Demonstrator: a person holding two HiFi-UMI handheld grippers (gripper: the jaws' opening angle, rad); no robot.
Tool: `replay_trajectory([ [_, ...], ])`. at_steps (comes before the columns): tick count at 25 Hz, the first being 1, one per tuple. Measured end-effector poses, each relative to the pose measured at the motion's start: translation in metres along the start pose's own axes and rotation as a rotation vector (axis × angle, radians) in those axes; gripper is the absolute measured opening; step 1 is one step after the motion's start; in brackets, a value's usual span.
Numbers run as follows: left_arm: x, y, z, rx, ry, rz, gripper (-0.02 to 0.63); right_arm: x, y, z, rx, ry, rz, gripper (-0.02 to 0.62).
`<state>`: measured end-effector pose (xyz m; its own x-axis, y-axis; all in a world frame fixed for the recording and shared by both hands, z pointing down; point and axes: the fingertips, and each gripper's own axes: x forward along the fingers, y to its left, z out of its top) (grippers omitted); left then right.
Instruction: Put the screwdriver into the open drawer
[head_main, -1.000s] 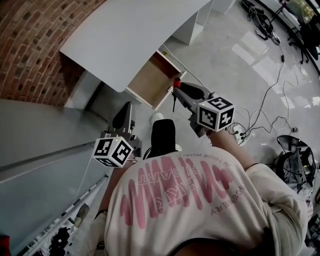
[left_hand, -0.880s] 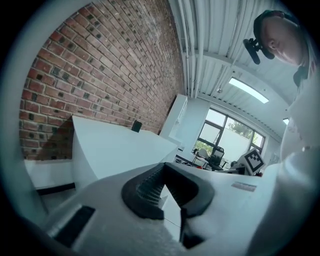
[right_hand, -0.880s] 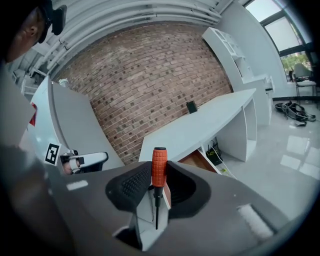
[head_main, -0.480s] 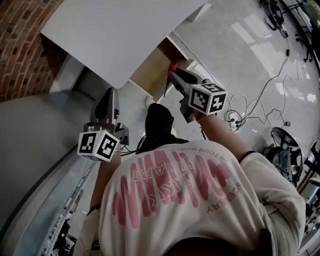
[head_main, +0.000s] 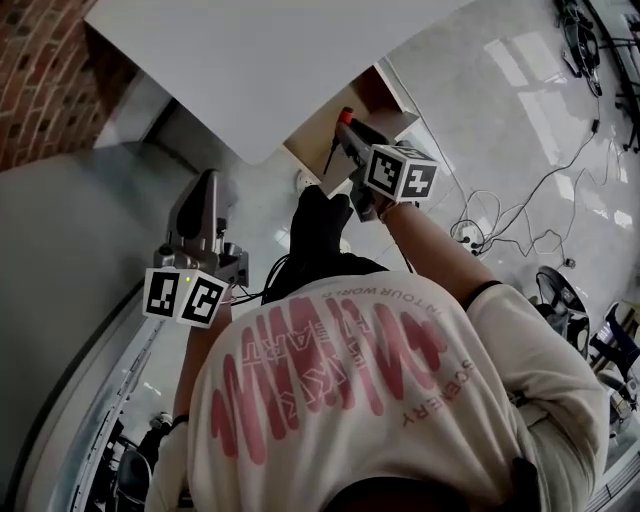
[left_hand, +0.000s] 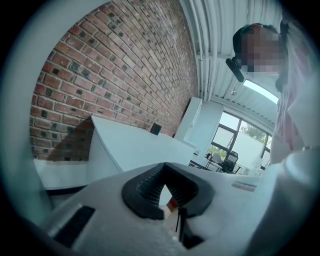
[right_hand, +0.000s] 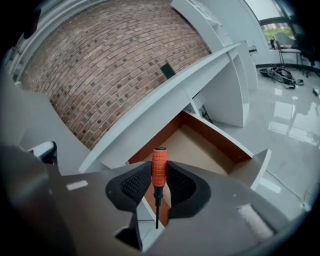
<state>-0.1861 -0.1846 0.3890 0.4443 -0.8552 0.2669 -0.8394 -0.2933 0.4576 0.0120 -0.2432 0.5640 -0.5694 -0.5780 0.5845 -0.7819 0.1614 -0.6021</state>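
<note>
While one white surface (head_main: 250, 60) spreads above the single open wooden drawer (right_hand: 210, 145), two hand-held grippers show. The right hand-held gripper (right_hand: 159, 182) clamps the one orange-handled screwdriver (right_hand: 159, 167) by its ribbed handle. Its long axis stands upright between the pads, black shaft pointing down, at the drawer's near edge. The left hand-held gripper (left_hand: 164, 170) is closed and empty. Since a second ago, the screwdriver has come nearer the drawer.
</note>
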Motion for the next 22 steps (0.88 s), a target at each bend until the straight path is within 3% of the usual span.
replay_trajectory([
  [5,-0.004,0.021,-0.008,-0.004,0.027,0.067,0.005,0.039,-0.014,-0.02,-0.066,0.073,-0.022,0.104],
  [22,-0.007,0.046,-0.043,-0.033,0.121,0.14,0.005,0.102,-0.059,-0.069,0.0,0.223,-0.15,0.104],
])
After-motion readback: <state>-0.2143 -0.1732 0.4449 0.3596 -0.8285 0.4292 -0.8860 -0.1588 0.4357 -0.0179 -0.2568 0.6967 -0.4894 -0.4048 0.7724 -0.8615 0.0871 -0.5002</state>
